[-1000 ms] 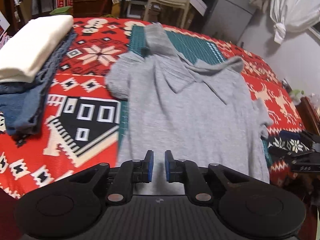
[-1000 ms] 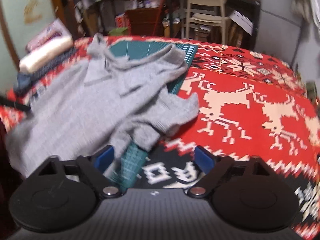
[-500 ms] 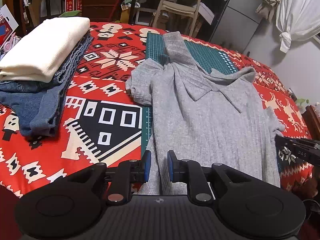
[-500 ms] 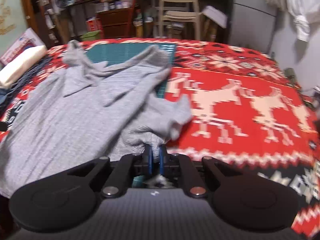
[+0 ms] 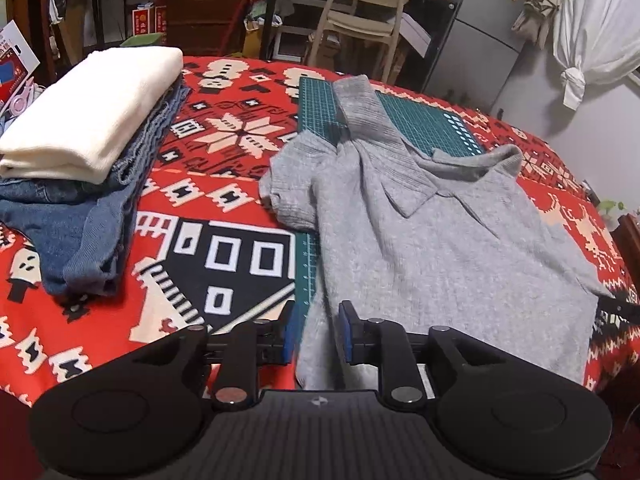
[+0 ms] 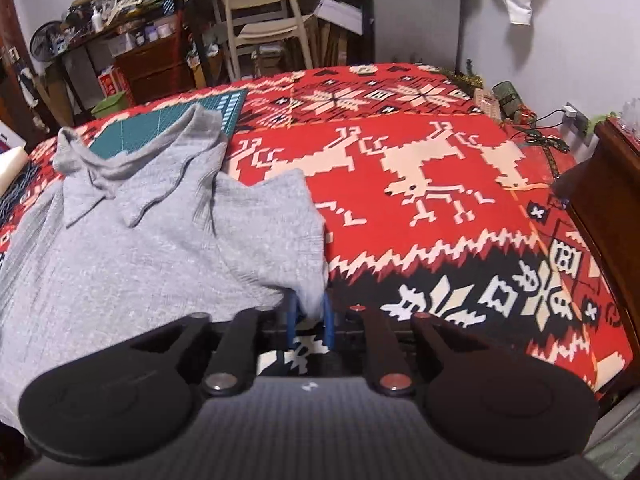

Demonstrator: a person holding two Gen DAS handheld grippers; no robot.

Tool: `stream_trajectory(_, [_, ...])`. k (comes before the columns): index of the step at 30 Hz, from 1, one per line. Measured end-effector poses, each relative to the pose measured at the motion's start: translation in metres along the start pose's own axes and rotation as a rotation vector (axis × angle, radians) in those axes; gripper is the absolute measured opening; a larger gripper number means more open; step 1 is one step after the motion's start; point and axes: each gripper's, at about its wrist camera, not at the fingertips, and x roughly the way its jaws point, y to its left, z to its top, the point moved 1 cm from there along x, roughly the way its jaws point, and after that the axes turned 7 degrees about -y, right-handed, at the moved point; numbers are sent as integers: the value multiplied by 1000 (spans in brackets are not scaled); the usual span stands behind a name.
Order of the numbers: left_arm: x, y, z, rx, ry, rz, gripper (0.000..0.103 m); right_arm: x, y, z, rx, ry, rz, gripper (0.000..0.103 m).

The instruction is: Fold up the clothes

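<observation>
Two grippers sit at the near edge of my grey knit polo shirt, spread ahead on the red patterned blanket. My left gripper stands slightly parted around the hem corner. My right gripper straddles the sleeve tip; I cannot tell whether it pinches.

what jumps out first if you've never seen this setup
The loud red patterned blanket covering the whole surface, with a grey polo shirt spread flat over a green cutting mat at its middle. On the left sits a stack of folded clothes, cream on top of blue. The right gripper has the shirt's sleeve between its fingers.
</observation>
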Motion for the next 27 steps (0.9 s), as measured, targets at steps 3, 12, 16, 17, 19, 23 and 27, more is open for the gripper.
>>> stream_trajectory(3, [2, 4, 8, 30, -13, -1, 30, -6, -2, 9, -18, -13, -22, 22])
stream_trajectory(12, [35, 5, 48, 221, -51, 19, 38, 13, 12, 52, -106, -21, 6, 27])
stream_trajectory(16, [61, 9, 70, 265, -52, 22, 38, 40, 26, 68, -129, -7, 42, 27])
stream_trajectory(17, [69, 10, 75, 275, -51, 29, 38, 48, 30, 72, -137, -2, 49, 27])
stream_trajectory(19, [84, 13, 83, 273, -40, 40, 38, 63, 35, 78, -143, 10, 57, 27])
stream_trajectory(23, [108, 16, 94, 237, -1, -3, 38, 86, 36, 85, -117, 36, 71, 27])
stream_trajectory(27, [127, 11, 100, 245, 14, -6, 38, 99, 34, 90, -110, 47, 58, 29])
